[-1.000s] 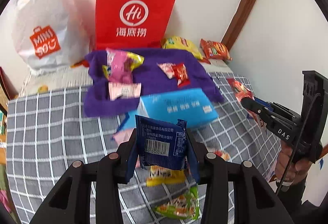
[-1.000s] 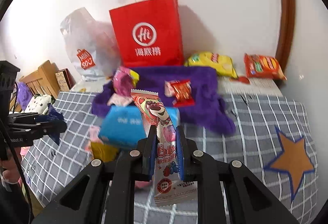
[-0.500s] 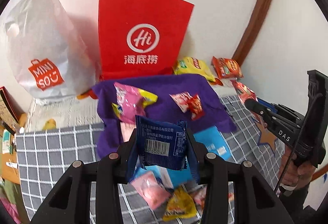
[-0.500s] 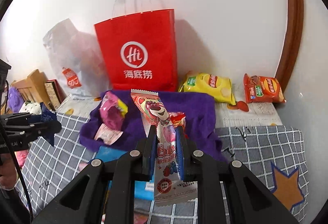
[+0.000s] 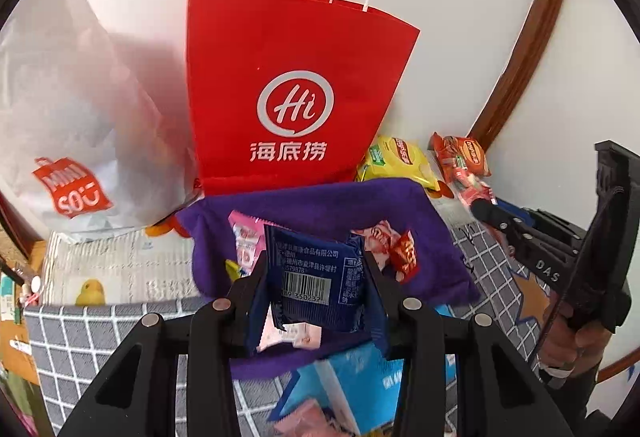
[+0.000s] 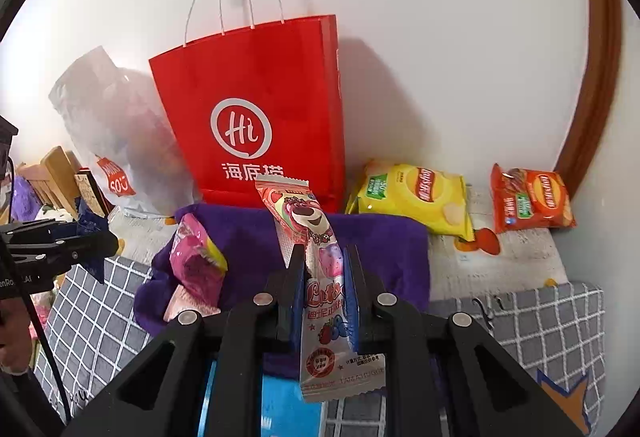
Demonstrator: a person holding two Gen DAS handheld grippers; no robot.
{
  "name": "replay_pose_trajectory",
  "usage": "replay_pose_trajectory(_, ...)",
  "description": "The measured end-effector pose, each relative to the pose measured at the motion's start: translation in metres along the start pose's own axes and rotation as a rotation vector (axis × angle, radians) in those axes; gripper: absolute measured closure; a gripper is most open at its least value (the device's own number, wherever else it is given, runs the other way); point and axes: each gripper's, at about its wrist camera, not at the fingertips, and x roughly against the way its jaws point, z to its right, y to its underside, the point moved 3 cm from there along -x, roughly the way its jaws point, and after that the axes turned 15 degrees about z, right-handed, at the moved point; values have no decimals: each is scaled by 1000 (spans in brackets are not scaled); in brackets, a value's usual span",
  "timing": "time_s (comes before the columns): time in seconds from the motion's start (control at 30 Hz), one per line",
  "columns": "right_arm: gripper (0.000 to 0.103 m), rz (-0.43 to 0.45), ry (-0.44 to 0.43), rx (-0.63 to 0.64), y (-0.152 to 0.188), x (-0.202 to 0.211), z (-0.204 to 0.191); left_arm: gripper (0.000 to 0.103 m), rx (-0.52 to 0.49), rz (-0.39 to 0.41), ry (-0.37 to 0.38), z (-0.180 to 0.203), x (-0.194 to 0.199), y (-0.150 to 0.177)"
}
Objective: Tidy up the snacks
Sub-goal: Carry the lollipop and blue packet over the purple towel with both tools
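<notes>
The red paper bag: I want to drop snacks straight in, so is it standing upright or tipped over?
Upright. The red paper bag stands against the wall with its handles up. Whether its mouth is open wide enough, cannot tell.

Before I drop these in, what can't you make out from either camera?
- Red paper bag: inside hidden by its front, both views.
- White plastic bag: blurred, contents unclear.
- Blue box: cut off by left gripper; right gripper blocks it too.
</notes>
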Motion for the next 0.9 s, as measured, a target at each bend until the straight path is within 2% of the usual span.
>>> replay_pose_trajectory(0.27, 85, -18, -12, -50, -9, -41, 6, 63, -23, 31, -24, -13, -23, -1)
replay_pose_trajectory(0.4, 85, -19, -27, -28, -8, -53, 5, 63, -29, 7, -21, -20, -38, 6)
replay_pose_trajectory(0.57, 85, -45, -22, -25, 4, -65, 16, 63, 23, -9, -11, -34, -45, 9)
replay_pose_trajectory(0.9, 85, -78, -19, -27, 10, -75, 30, 63, 40, -28, 6, -35, -54, 13)
